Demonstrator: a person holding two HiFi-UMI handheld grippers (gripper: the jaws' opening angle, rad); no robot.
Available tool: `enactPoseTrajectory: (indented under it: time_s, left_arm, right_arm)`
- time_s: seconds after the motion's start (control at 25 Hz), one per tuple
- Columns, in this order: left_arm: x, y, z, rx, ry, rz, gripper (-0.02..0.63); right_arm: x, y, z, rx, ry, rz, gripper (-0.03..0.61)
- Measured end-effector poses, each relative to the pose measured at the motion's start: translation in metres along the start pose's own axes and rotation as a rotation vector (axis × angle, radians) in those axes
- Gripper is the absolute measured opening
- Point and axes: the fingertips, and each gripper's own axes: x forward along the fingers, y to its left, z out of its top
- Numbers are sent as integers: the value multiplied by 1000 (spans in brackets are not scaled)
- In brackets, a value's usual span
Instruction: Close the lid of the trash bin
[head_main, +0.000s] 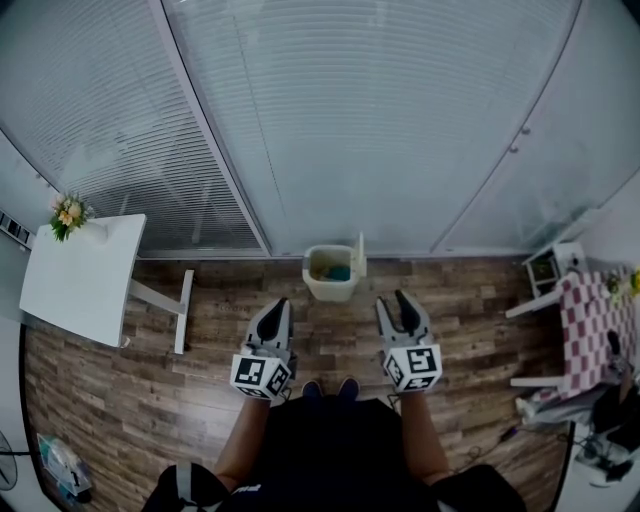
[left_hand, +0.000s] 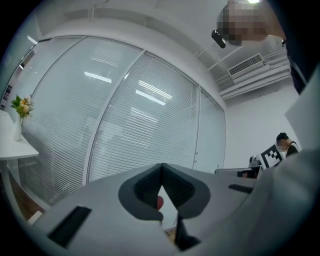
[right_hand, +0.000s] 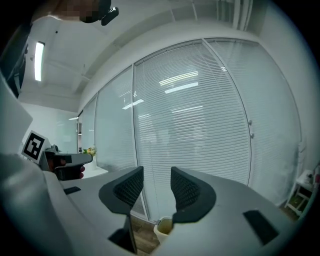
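A small cream trash bin (head_main: 331, 272) stands on the wood floor against the glass wall, straight ahead of me. Its lid (head_main: 359, 255) stands upright at the bin's right side, and something blue-green lies inside. Both grippers hover side by side well short of the bin, touching nothing. My left gripper (head_main: 277, 312) has its jaws shut with the tips meeting (left_hand: 161, 167). My right gripper (head_main: 394, 305) is open and empty (right_hand: 156, 172); the bin (right_hand: 164, 227) shows low beyond its jaws.
A white table (head_main: 85, 270) with a vase of flowers (head_main: 68, 213) stands at the left. A table with a checked cloth (head_main: 595, 325) and a small white shelf (head_main: 550, 265) are at the right. Glass walls with blinds (head_main: 380, 120) close off the far side.
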Motion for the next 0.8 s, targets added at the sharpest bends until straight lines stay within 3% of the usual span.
enactPoseTrajectory:
  time_s: [0.16, 0.44, 0.64, 0.8]
  left_arm:
    - [-1, -4, 0, 15, -2, 5, 8]
    - [2, -12, -7, 24, 12, 29, 8]
    - [7, -13, -2, 48, -7, 76, 8]
    - [12, -19, -2, 43, -2, 109, 8]
  right_arm:
    - [-3, 0, -5, -2, 18, 17, 230]
    - [0, -10, -12, 27, 30, 37, 235]
    - [5, -16, -13, -44, 13, 50, 241]
    - [11, -16, -22, -39, 26, 69, 249]
